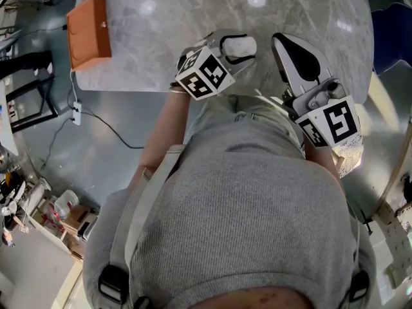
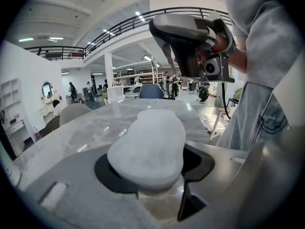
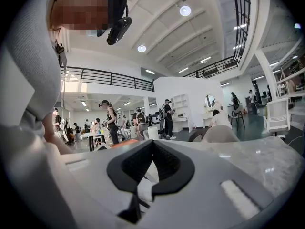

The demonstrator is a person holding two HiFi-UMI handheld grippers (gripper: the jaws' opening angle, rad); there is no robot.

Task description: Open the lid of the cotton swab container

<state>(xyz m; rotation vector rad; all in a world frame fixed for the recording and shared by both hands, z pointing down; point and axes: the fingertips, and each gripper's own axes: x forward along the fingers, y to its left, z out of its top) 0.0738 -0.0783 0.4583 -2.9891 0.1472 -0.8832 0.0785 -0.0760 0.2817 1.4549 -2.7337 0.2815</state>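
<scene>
The cotton swab container [image 1: 241,46] is a white frosted oval box. It sits between the jaws of my left gripper [image 1: 233,50], held over the near edge of the marble table [image 1: 193,11]. In the left gripper view the container [image 2: 150,142] fills the gap between the black pads, which press on its sides; its lid looks closed. My right gripper [image 1: 284,42] is just to the right of the container, shut with nothing in it. It also shows in the left gripper view as the right gripper [image 2: 188,42], high and beyond the container.
An orange box [image 1: 90,32] lies on the table's far left corner, with a cable running down to the floor. My body in a grey sweater [image 1: 244,211] fills the lower head view. People and chairs stand far off in the hall.
</scene>
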